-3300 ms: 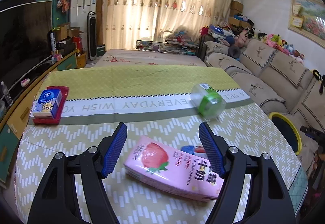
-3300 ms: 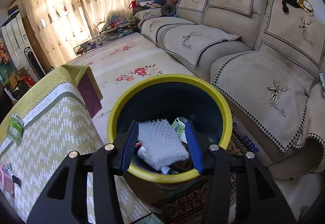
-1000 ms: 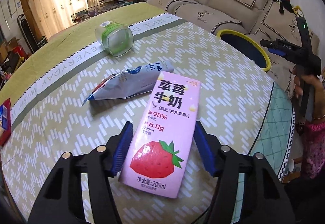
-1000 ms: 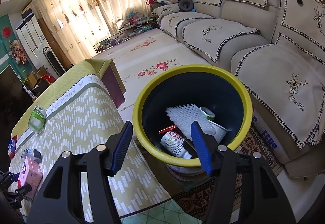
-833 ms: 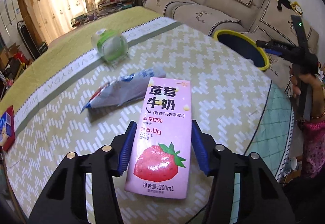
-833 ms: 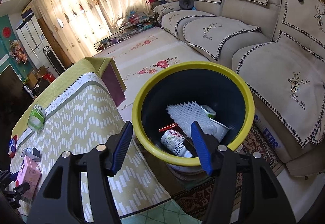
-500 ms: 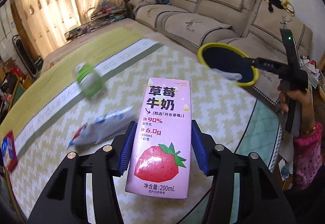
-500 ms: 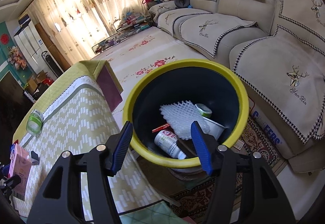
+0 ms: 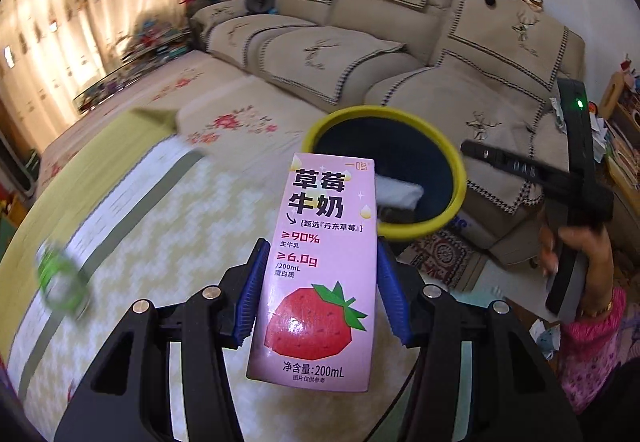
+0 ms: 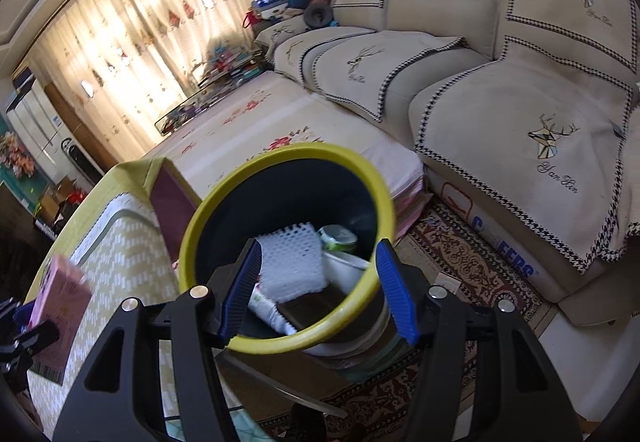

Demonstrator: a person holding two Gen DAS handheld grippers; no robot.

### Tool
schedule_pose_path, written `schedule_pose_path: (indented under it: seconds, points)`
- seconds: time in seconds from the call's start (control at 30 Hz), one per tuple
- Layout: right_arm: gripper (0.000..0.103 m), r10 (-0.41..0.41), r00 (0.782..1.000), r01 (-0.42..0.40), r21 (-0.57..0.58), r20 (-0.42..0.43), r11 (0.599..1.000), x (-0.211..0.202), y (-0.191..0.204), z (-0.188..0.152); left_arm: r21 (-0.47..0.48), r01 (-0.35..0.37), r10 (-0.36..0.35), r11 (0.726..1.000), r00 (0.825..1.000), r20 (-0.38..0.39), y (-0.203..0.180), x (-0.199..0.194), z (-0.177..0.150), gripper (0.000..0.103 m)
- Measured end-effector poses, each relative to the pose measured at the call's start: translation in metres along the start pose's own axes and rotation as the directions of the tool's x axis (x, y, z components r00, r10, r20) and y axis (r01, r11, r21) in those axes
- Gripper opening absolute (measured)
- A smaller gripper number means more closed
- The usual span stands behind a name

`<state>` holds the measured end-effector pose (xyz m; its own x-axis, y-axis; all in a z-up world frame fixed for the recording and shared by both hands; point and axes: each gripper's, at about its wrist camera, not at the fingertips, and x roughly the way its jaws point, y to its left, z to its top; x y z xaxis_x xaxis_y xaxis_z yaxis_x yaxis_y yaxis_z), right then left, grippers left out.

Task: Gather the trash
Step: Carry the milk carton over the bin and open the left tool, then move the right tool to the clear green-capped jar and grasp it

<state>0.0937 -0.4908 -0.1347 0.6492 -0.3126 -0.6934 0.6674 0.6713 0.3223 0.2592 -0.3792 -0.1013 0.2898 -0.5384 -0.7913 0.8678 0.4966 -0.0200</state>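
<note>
milk carton [image 9: 320,270]: was lying on table [image 9: 160,209], now lifted clear, clamped upright between left gripper [image 9: 320,290] pads
left gripper: swung from table toward bin [image 9: 456,177]
right gripper [image 10: 318,294]: foam net released, now empty over bin

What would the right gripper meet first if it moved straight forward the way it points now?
Most likely the yellow-rimmed bin: the open, empty right gripper points down into its mouth, toward the white foam net. Depth is unclear, so the near rim might come first.

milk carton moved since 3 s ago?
Yes. The pink milk carton, then flat on the table, is now lifted in the left tongs toward the yellow-rimmed bin.
</note>
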Motion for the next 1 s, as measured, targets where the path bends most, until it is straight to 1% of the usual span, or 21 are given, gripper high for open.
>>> schedule_pose_path:
  seconds: [0.17, 0.3, 0.43, 0.53, 0.6, 0.67, 0.73, 0.8, 0.83, 0.93, 1.0]
  points:
    - [0.057, -0.012, 1.0, 0.012, 0.031, 0.01, 0.999, -0.003, -0.017, 0.004, 0.012, 0.041, -0.041, 0.999, 0.999, -0.007, -0.029, 0.046, 0.048, 0.052]
    - [0.057, -0.026, 0.999, 0.024, 0.053, 0.024, 0.998, -0.008, -0.03, 0.008, 0.019, 0.059, -0.058, 0.998, 0.998, -0.025, -0.044, 0.077, 0.071, 0.053]
    - [0.057, -0.043, 0.999, 0.04, 0.071, 0.034, 0.997, -0.012, -0.04, 0.009, 0.004, 0.056, -0.056, 0.998, 0.998, -0.039, -0.055, 0.107, 0.09, 0.054]
    - [0.057, -0.045, 0.998, 0.042, 0.073, 0.035, 0.996, -0.013, -0.042, 0.009, -0.021, 0.035, -0.035, 0.999, 0.999, -0.021, -0.054, 0.116, 0.097, 0.074]
    - [0.057, -0.042, 0.999, 0.04, 0.07, 0.033, 0.997, -0.013, -0.043, 0.008, -0.035, 0.03, -0.031, 0.999, 1.0, -0.001, -0.051, 0.112, 0.097, 0.074]
    - [0.057, -0.038, 0.999, 0.036, 0.068, 0.028, 0.997, -0.011, -0.042, 0.008, -0.05, 0.041, -0.04, 0.998, 0.999, 0.021, -0.045, 0.1, 0.095, 0.074]
    - [0.057, -0.032, 0.999, 0.03, 0.064, 0.021, 0.998, -0.009, -0.039, 0.007, -0.067, 0.041, -0.038, 0.997, 0.998, 0.053, -0.037, 0.083, 0.089, 0.075]
    - [0.057, -0.023, 1.0, 0.022, 0.052, 0.01, 0.998, -0.006, -0.034, 0.004, -0.086, 0.038, -0.031, 0.996, 0.996, 0.086, -0.029, 0.063, 0.08, 0.078]
    - [0.057, -0.018, 1.0, 0.018, 0.048, 0.005, 0.999, -0.004, -0.032, 0.003, -0.101, 0.038, -0.028, 0.994, 0.994, 0.106, -0.023, 0.051, 0.074, 0.08]
    - [0.057, -0.005, 1.0, 0.005, 0.034, -0.005, 0.999, -0.002, -0.023, 0.0, -0.142, 0.037, -0.015, 0.989, 0.989, 0.15, -0.006, 0.015, 0.05, 0.08]
    - [0.057, 0.001, 1.0, -0.001, 0.023, -0.007, 1.0, 0.0, -0.017, 0.0, -0.165, 0.021, 0.008, 0.986, 0.985, 0.172, 0.006, -0.007, 0.033, 0.08]
